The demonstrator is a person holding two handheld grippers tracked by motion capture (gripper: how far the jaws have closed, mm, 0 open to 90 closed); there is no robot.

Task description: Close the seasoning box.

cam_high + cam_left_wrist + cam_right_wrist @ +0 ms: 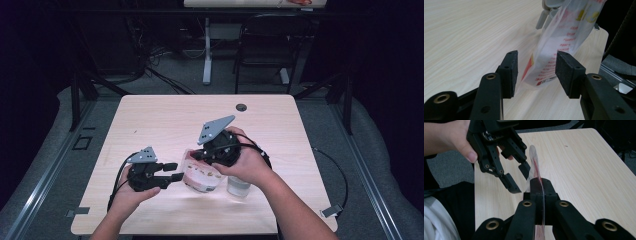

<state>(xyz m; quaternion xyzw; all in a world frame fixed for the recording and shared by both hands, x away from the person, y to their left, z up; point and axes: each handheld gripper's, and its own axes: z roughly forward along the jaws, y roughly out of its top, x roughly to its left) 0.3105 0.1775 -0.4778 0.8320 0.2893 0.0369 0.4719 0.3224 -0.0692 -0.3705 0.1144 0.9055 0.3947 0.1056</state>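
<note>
Plastic bag (559,47) top cut off, pinched in right gripper (539,187), print blurred

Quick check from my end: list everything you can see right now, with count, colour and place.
plastic bag: one, clear with red and yellow print, near the table's front middle, held up by its edge.
bottle: one, clear, on the table behind the right hand.
table: one, light wood.
chair: one, black, on the floor beyond the table.
left gripper: one, black, jaws open either side of the bag's edge.
right gripper: one, black, shut on the bag.
hands: two, one on each gripper.
</note>
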